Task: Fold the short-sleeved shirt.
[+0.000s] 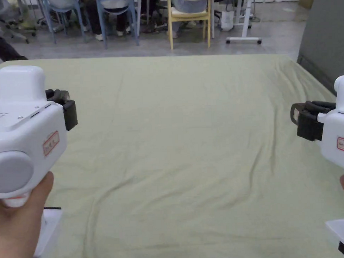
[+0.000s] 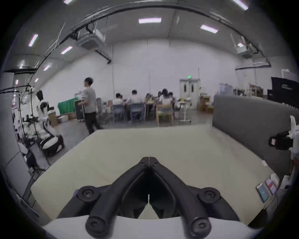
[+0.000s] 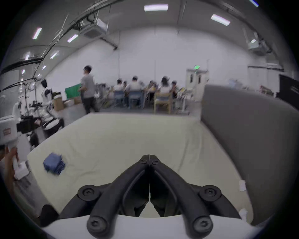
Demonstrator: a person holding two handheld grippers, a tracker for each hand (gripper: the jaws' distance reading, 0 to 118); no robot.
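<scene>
Left gripper [image 2: 148,159] – jaws closed tip to tip, grasping nothing, held at 9 o'clock over the pale green sheet [image 1: 189,141] | right gripper [image 3: 149,157] – jaws likewise closed and empty, at 3 o'clock | folded blue shirt [image 3: 54,163] – lying at 9 o'clock on the sheet in the right gripper view, near its edge | 2 phones [image 2: 267,189] – at 4 o'clock in the left gripper view.

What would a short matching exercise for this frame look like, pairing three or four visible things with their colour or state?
Things:
1. left tool
2. folded blue garment
3. bed sheet
4. wooden chair

Descriptions:
A. pale green, wrinkled
B. yellow frame, beyond the bed
C. jaws closed, holding nothing
D. lying near the sheet's left edge

Pairs: 1-C, 2-D, 3-A, 4-B
</scene>
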